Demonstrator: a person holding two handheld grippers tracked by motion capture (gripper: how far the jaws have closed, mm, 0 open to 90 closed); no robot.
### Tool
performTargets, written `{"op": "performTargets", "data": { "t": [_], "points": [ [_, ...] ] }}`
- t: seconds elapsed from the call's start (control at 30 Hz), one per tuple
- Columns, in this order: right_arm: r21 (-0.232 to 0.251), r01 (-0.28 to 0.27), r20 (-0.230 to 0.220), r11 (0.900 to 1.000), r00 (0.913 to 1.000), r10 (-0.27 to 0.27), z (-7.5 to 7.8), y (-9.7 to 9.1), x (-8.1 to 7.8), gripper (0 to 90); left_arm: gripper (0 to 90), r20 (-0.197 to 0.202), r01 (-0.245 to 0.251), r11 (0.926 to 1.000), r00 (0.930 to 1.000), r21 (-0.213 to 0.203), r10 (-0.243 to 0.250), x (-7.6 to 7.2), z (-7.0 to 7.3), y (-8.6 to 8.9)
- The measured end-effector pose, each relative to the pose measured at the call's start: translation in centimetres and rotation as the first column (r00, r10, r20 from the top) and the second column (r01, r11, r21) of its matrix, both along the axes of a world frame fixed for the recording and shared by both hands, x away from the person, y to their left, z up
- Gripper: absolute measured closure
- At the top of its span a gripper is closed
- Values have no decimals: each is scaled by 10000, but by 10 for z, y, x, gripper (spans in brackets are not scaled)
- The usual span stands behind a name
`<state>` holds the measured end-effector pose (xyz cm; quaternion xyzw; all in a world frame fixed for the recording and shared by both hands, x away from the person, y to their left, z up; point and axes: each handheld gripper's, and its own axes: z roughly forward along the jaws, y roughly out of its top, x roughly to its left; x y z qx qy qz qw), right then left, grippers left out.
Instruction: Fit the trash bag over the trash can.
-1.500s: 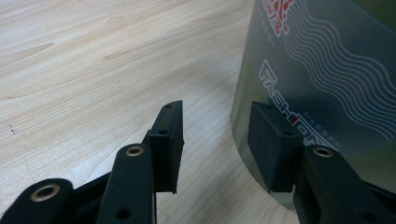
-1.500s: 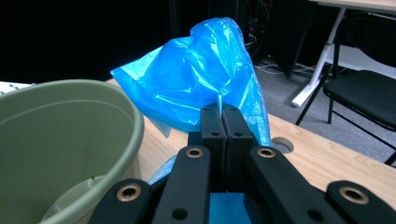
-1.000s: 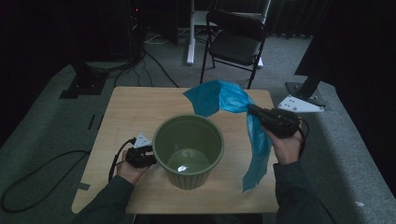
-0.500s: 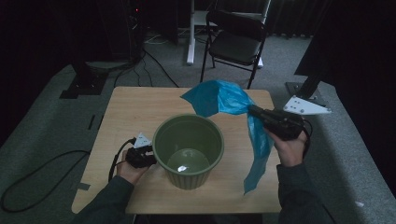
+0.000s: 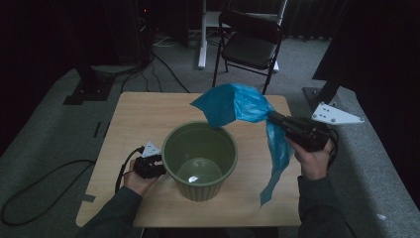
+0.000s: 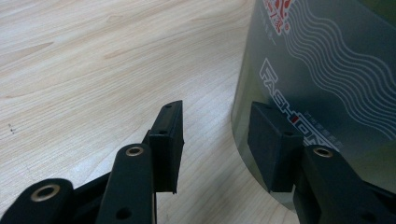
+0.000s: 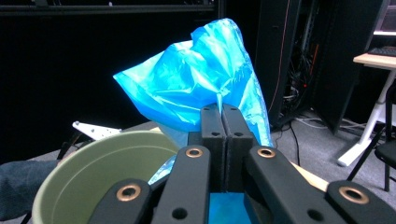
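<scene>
Near the front edge of the pale wooden bench (image 5: 143,114) stands a round olive-green plastic bin (image 5: 200,159) with a ribbed base, empty inside. My left tongs (image 5: 157,166) rest on the bench at the bin's left side, spread, with one pad (image 6: 273,144) just beside the printed wall and nothing pinched. My right tongs (image 5: 271,118) hang above the bench's right edge, pressed together on a crumpled blue plastic bin liner (image 5: 237,105). Part of the liner billows over the bin's far rim; a long tail droops toward the front right corner.

I judge the step in hand to be lining the bin: the liner is lifted but not yet inside. Next I would need to bring the right tongs over the bin's mouth and lower the liner in, while the left tongs steady the wall, since the light bin could slide.
</scene>
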<state>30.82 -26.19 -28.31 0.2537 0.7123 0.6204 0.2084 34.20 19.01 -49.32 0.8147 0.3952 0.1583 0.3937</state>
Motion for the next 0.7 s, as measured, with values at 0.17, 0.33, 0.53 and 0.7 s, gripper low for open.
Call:
{"op": "performTargets", "data": {
  "t": [0.17,0.33,0.53,0.7],
  "points": [
    [-41,-198,-188,9998,9996,197,-3,0,2,896,562,5,-3,10000,10000,-1,3,0,0,0],
    [-399,-474,-663,9981,9968,447,-18,6,5,895,562,18,-14,10000,10000,-39,15,0,0,0],
    [-885,-824,-954,9927,9927,739,-34,14,5,893,562,36,-29,10000,10000,-58,29,-1,1,0],
    [-1242,-1078,-1339,9864,9868,910,-49,24,9,892,562,61,-67,9999,10000,-102,68,-1,1,0]
  ]
}}
